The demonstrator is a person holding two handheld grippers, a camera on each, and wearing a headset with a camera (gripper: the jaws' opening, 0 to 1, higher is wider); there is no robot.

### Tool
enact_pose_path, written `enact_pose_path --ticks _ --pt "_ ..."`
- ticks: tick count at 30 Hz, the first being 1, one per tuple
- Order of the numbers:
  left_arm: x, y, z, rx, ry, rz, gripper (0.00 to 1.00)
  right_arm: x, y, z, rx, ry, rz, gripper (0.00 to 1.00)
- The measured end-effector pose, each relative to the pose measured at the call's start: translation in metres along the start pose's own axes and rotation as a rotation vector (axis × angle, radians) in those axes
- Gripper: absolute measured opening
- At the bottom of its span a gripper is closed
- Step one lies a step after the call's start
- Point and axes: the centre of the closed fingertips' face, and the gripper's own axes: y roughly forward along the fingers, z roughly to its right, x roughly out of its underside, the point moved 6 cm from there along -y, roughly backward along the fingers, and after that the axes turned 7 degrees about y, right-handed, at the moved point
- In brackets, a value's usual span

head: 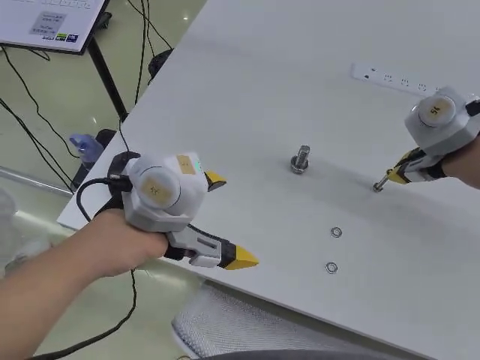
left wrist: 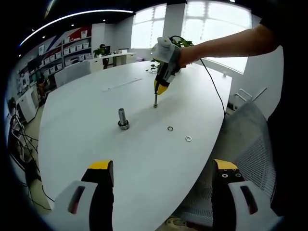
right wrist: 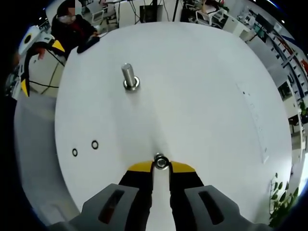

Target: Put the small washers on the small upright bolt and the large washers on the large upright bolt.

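Observation:
A large steel bolt [head: 301,160] [left wrist: 122,119] [right wrist: 129,77] stands upright mid-table. Right of it, my right gripper [head: 391,178] [left wrist: 160,88] [right wrist: 160,167] is shut on a small bolt [head: 381,184] [left wrist: 155,100] [right wrist: 160,160], whose lower end touches the white table [head: 247,97]. Two small washers [head: 336,232] [head: 331,267] lie flat nearer the front edge, also visible as washers [left wrist: 170,128] [left wrist: 188,138] and washers [right wrist: 95,144] [right wrist: 74,152]. My left gripper [head: 227,219] [left wrist: 162,168] hovers wide open at the table's front-left edge, holding nothing.
A white power strip [head: 390,79] lies at the back right. A screen on a stand [head: 45,22] and trailing cables [head: 30,135] sit off the table's left side. A mesh chair [head: 225,322] is below the front edge.

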Motion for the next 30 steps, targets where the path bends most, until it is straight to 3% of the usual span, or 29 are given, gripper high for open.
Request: enact_pose_path --ticks 17,22,30 --pt "-0.003 0.002 -0.001 0.005 -0.011 0.001 0.83 0.003 0.016 -0.003 -0.011 -0.016 -0.028 0.13" --pt "-0.001 0.003 -0.002 0.005 -0.017 -0.007 0.83 0.005 0.029 0.004 -0.016 -0.017 -0.033 0.13" --pt "0.003 0.001 -0.005 -0.002 -0.027 -0.017 0.82 0.007 0.037 0.003 -0.027 -0.014 -0.037 0.13"
